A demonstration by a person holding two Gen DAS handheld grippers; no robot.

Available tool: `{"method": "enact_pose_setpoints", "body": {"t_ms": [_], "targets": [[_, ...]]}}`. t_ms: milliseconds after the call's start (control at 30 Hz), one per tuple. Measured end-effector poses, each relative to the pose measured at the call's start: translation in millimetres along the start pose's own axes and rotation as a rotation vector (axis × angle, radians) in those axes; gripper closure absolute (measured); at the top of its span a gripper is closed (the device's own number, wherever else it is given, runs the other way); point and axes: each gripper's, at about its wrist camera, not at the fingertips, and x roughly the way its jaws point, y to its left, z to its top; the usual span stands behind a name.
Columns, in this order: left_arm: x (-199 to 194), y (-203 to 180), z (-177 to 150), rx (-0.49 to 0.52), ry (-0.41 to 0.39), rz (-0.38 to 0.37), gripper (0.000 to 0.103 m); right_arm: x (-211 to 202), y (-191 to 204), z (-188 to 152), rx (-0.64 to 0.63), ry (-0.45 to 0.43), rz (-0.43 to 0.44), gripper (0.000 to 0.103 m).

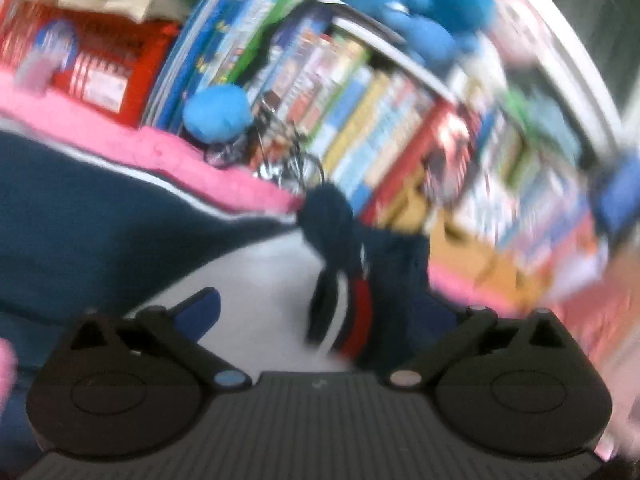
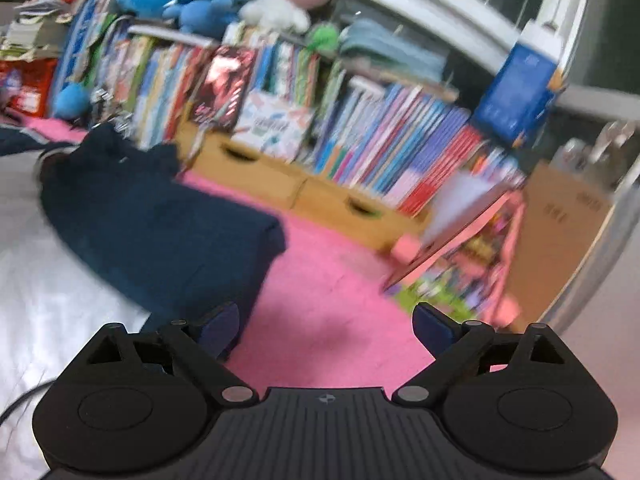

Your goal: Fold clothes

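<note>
A crammed bookshelf (image 2: pixel 360 132) backs the pink mat (image 2: pixel 332 280) where the navy garment (image 2: pixel 160 216) lies bunched. Soft and limp, it seems best pinched at a hem corner. The right gripper (image 2: pixel 326 326) gapes empty; the left gripper (image 1: pixel 320 308) also looks spread, nothing clamped.

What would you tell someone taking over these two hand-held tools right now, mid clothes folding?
Left tool: jaws wide, with a bunched part of the navy garment between them, apparently not pinched.
Right tool: open and empty, above the pink mat.
Garment: heaped across the white sheet and the mat.
Done: unclear, the views are blurred.
Left: fold it neatly.
</note>
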Motion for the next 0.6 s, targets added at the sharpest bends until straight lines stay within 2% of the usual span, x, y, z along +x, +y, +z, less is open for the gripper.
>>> {"method": "enact_pose_setpoints", "body": {"t_ms": [100, 200, 233, 267, 333, 367, 600], "targets": [[32.6, -7.1, -0.3, -0.030, 0.084, 0.033, 0.000, 6.1, 21.2, -11.7, -0.045, 0.009, 0.051, 0.008], [46.8, -28.4, -8.6, 0.100, 0.076, 0.071, 0.002, 12.2, 44.1, -14.7, -0.105, 0.006, 0.078, 0.008], [50.9, -35.8, -11.3, 0.147, 0.085, 0.076, 0.010, 14.5, 49.0, -13.8, -0.109, 0.005, 0.085, 0.007], [51.0, -39.7, -12.2, 0.156, 0.089, 0.076, 0.051, 16.9, 53.4, -12.7, -0.110, 0.004, 0.093, 0.007], [50.2, -46.6, -13.6, 0.165, 0.095, 0.075, 0.054, 20.8, 56.2, -12.9, -0.097, 0.009, 0.093, 0.005], [49.7, -50.1, -14.3, 0.169, 0.098, 0.075, 0.059, 22.6, 57.3, -13.1, -0.089, 0.012, 0.093, 0.005], [2.5, -61.0, 20.7, 0.258, -0.087, 0.050, 0.062, 33.2, 60.8, -12.5, -0.067, 0.029, 0.073, 0.004]]}}
